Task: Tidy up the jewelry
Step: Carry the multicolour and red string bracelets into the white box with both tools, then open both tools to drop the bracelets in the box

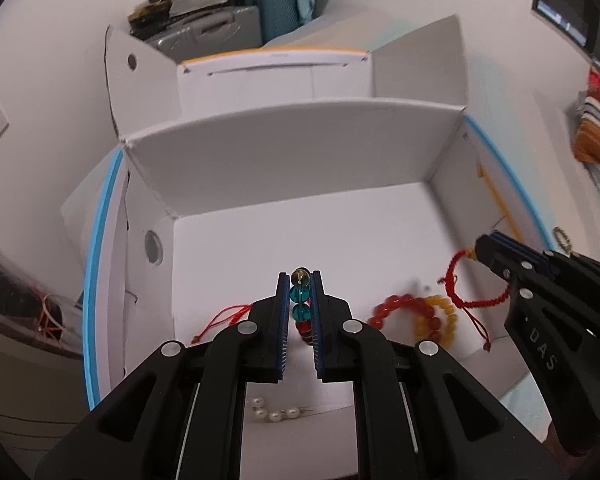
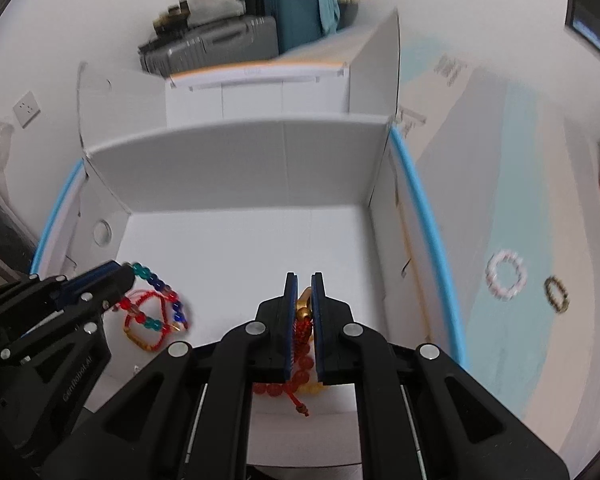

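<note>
In the left wrist view, a short string of white pearls [image 1: 275, 413] lay lowest in the frame, on the white floor of the box [image 1: 300, 236] between the black arms of the left gripper [image 1: 300, 300]. Its blue-padded fingers [image 1: 282, 320] were pressed together on a multicoloured bead bracelet [image 1: 301, 294] — amber bead at the tips, two teal beads below, a red one nearest the camera. In the right wrist view that bracelet hung from the tips at centre left as a loop of teal, blue and red beads.

To the right of centre, a red bead bracelet [image 1: 396, 308] and a yellow bead bracelet [image 1: 440, 320] lay touching on the box floor. At left of centre, a thin red cord [image 1: 228, 314] trailed out from behind the gripper.

At the right edge, the right gripper [image 1: 478, 250] reached in, its fingers closed on a red woven cord bracelet [image 1: 466, 292] that hung as a loop below the tips. The right wrist view showed a gold bead of it pinched between the pads, the red knotted cord trailing toward the camera.

Farther off rose the box's grey back flap [image 1: 292, 148], with a second white box [image 1: 276, 76] behind it. Outside the box, at the right of the right wrist view, a white bead bracelet [image 2: 506, 276] and a dark bead bracelet [image 2: 557, 294] lay on the pale blue surface [image 2: 508, 320] — both blurred. Suitcases [image 1: 256, 4] stood at the top of the frame.
</note>
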Demonstrator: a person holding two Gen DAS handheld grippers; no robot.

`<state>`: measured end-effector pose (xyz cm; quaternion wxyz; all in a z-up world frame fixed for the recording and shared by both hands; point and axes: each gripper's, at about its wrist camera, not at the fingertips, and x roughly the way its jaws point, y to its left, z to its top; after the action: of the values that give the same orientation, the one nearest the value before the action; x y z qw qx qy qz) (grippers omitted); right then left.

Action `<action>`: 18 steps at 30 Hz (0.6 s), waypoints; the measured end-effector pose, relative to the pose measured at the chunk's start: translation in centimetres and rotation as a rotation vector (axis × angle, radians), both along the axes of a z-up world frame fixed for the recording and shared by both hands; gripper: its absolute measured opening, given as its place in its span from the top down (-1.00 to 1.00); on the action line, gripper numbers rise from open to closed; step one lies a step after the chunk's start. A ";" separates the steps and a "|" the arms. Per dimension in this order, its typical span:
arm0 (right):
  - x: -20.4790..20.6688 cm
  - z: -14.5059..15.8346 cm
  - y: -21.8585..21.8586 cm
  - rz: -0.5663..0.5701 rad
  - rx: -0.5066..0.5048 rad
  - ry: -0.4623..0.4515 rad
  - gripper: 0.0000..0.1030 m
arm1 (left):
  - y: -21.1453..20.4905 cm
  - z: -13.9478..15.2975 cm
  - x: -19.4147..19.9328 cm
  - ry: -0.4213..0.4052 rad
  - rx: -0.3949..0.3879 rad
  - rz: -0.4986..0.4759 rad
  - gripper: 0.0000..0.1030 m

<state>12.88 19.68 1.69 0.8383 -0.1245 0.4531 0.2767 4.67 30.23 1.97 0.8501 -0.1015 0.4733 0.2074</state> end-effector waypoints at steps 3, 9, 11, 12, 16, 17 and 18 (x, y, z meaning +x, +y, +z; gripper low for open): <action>0.3 -1.2 0.2 -0.011 -0.030 0.038 0.88 | 0.1 -0.7 0.0 0.021 -0.005 0.007 0.82; 0.1 -2.6 0.0 -0.014 -0.040 0.054 0.88 | 0.3 -1.3 0.1 0.032 -0.010 0.009 0.82; 0.0 -3.1 -0.2 -0.015 -0.042 0.060 0.88 | 0.3 -1.4 0.3 0.038 -0.015 0.008 0.82; 0.1 -3.1 0.0 -0.013 -0.042 0.061 0.87 | 0.3 -1.6 0.3 0.040 -0.017 0.007 0.82; 0.1 -3.1 0.2 -0.009 -0.036 0.064 0.82 | 0.2 -1.7 0.1 0.039 -0.012 0.015 0.77; 0.0 -3.1 0.2 -0.004 -0.034 0.062 0.82 | 0.2 -1.6 0.0 0.036 -0.001 0.018 0.76; -0.1 -2.9 0.2 -0.004 -0.032 0.057 0.82 | 0.1 -1.5 -0.1 0.035 0.006 0.021 0.71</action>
<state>12.80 19.92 -1.21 0.8236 -0.1289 0.4813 0.2712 4.61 30.37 0.46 0.8397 -0.1002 0.4865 0.2193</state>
